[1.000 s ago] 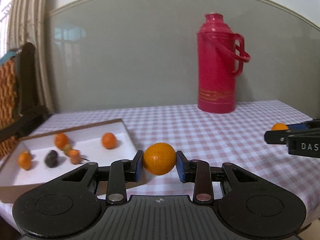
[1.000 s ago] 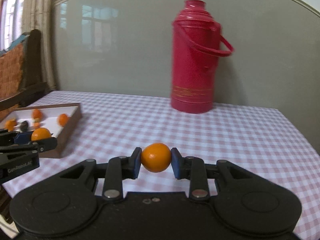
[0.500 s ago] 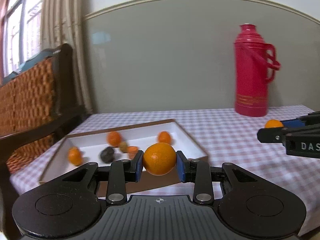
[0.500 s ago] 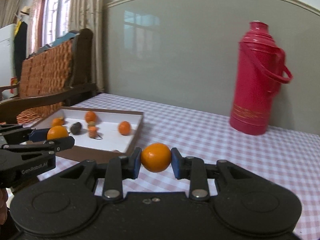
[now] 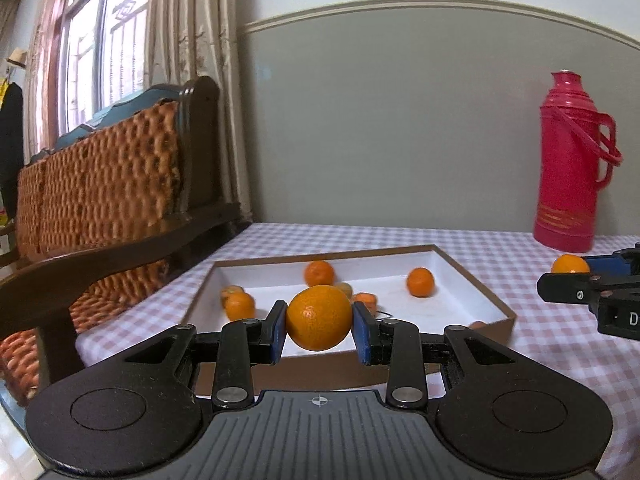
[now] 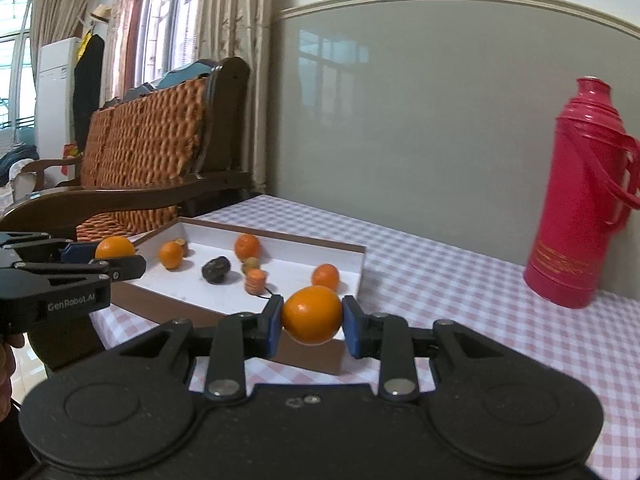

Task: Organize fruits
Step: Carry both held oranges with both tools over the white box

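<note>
Left wrist view shows my left claw (image 5: 319,334) clamped on an orange (image 5: 319,317), and my right claw (image 6: 311,327) is clamped on a 2nd orange (image 6: 311,314). Within the last second both have swung across the counter (image 6: 460,300), so the white tray (image 5: 472,304) with fruit, formerly off to the side, now sits just ahead; I judge both oranges are nearly ready to drop in

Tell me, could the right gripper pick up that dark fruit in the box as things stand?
Probably not yet: the right gripper is shut on an orange, so its jaws are full. The dark fruit lies uncovered in the box.
</note>
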`<state>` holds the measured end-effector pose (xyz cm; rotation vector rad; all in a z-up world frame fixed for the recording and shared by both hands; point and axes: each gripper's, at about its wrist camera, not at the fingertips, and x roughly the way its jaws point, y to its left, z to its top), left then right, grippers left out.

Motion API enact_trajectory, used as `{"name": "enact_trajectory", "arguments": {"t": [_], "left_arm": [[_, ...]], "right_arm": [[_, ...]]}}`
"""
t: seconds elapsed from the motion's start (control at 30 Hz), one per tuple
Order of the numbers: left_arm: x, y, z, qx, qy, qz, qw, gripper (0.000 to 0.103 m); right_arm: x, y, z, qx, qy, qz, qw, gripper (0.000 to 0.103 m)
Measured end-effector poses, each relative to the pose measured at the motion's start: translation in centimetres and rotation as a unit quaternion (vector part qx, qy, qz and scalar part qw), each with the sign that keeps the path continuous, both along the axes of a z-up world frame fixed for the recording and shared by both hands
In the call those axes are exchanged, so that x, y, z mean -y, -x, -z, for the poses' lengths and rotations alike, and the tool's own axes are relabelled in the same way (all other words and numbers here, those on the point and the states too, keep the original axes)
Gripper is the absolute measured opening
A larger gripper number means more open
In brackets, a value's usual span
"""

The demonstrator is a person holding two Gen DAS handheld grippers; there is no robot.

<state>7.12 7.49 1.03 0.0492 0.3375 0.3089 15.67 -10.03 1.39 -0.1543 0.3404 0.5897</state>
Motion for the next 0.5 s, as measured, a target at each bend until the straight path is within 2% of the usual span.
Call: {"name": "enact_trajectory", "arguments": {"t": [0.2, 0.5], "left_arm": [[-2.4, -0.1, 0.1, 0.001, 0.003, -0.019, 0.9998, 0.034], [-5.5, -1.4, 0.1, 0.008, 0.010, -0.038, 0.9992, 0.034]], "right_arm": [[-2.2, 0.0, -0.5, 0.013, 0.005, -0.014, 1.000, 0.023], [-5.3, -2.2, -1.7, 0.024, -0.002, -0.012, 1.000, 0.023]]}}
